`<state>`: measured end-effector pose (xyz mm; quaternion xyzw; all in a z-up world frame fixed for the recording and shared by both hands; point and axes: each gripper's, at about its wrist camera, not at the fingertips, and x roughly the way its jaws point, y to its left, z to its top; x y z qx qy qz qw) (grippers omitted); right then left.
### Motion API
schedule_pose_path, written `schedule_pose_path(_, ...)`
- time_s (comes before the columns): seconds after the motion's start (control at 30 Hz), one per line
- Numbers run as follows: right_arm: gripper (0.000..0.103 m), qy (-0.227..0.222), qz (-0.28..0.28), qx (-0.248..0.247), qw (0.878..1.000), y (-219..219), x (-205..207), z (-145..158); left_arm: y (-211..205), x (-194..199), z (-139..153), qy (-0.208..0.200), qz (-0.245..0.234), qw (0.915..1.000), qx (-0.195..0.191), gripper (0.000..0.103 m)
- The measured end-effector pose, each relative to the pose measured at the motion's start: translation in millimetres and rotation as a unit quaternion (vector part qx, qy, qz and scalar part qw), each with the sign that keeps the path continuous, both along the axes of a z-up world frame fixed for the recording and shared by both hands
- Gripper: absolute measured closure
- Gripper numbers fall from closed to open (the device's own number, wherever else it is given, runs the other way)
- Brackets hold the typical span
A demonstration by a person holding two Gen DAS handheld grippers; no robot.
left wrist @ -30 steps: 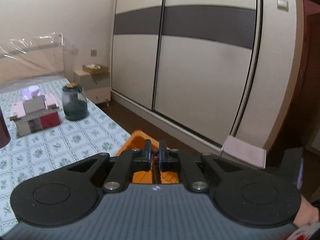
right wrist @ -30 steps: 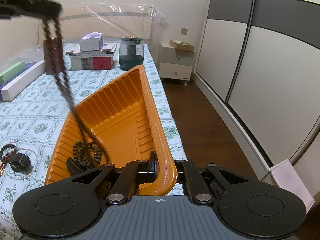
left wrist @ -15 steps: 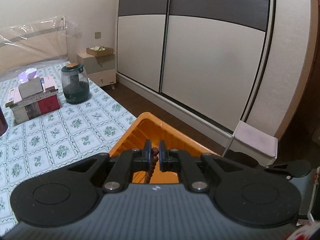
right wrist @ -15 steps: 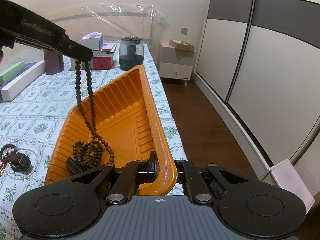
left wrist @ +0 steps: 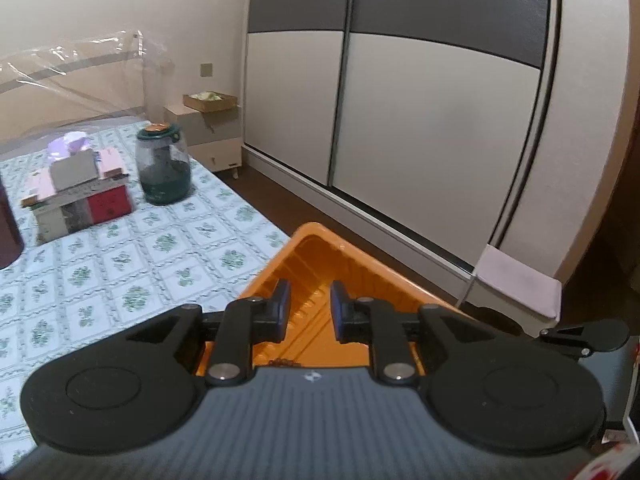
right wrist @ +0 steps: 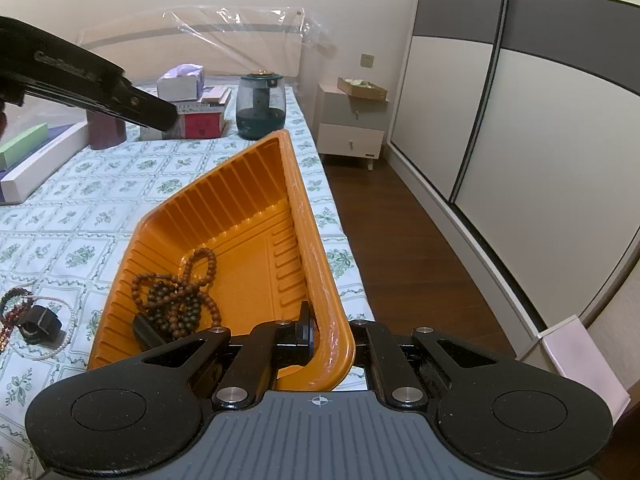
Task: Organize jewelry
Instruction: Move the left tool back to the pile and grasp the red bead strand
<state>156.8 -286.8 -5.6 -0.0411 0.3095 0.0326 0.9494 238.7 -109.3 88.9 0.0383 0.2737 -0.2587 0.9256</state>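
**Beads dropped in the tray, left claw now empty**

Quick update: 0.5 s ago the left gripper [left wrist: 308,310] was pinched on the brown bead strand and dangling it over the orange tray [right wrist: 298,184]. Now its jaws are spread apart w/ nothing between them, and the wooden bead necklace [right wrist: 180,294] lies in a loose heap on the tray floor, near the left wall, touching a small black piece under it. So the drop is done imo, one item sorted.

Right gripper [right wrist: 332,334] hasn't budged; it's clamped narrow on the tray's near corner rim, one finger inside, the other outside (outer one mostly hidden behind the rim), steadying the tray.

Still left to do: red bead bracelet [right wrist: 14,304], a thin pearl strand [right wrist: 60,346] and a black clip-like thing [right wrist: 40,320] sit on the floral bedsheet [right wrist: 80,208], just beside the tray's left side. Prob the next pick for the left claw, which hovers above the tray in the right cam.
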Motion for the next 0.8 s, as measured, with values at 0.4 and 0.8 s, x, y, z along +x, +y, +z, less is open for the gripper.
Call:
schedule_pose_path(0.4,0.097,-0.001,-0.002,0.001,1.000,0.3,-0.6,0.1,110.3,-46.2,6.4,-0.036,0.129,0.9910,-0.007,0.080)
schedule_pose_path(0.8,0.097,-0.002,-0.001,0.001,1.000,-0.6,-1.6,-0.8,204.0,-102.3,-51.7,0.031,0.254,0.9667,0.004,0.079)
